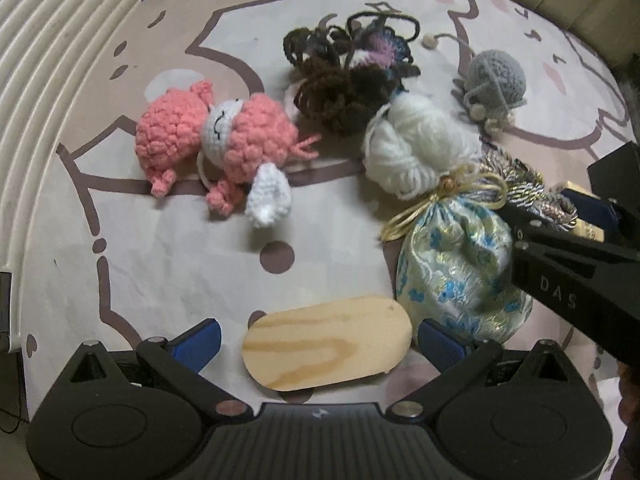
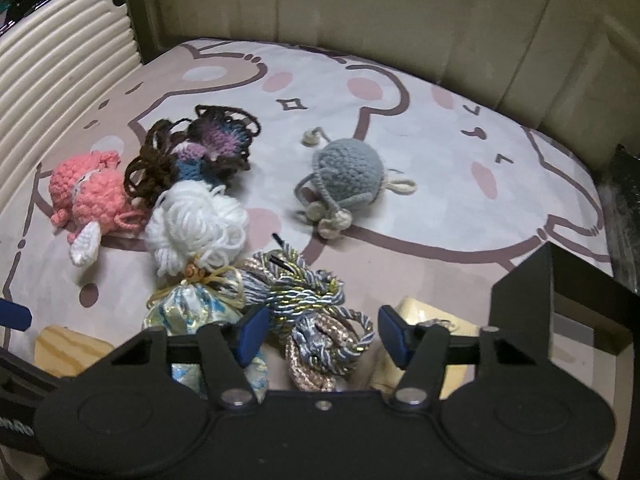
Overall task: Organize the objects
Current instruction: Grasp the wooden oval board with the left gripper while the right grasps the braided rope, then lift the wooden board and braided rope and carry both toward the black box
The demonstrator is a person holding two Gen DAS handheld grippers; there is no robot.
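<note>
A: Between the blue pads of the right gripper (image 2: pixel 320 330), at the near edge of the printed mat (image 2: pixel 440 128), lies the coil of twisted cord (image 2: pixel 316 312), silver, gold and pinkish strands looped loosely over one another.

B: Is it gripped?

A: Not that I can see. The jaws stand partly apart with the cord between them, and the pads look clear of it on both sides. The left gripper (image 1: pixel 320 344) is open too, its pads either side of a flat wooden oval (image 1: pixel 326 348), smooth pine with rounded ends.

B: How should the right one close?

A: My guess: low on the thick bundle, so no single loop slips out. The brocade pouch (image 1: pixel 460 264) touches the cord on its left; its slick fabric could get pinched.

B: And farther out?

A: White yarn (image 2: pixel 196 224) just beyond, fluffy. A bobbly pink crochet doll (image 1: pixel 212 140) far left, dark brown yarn (image 1: pixel 332 92), and a grey crochet ball (image 2: pixel 348 172), well apart.
</note>
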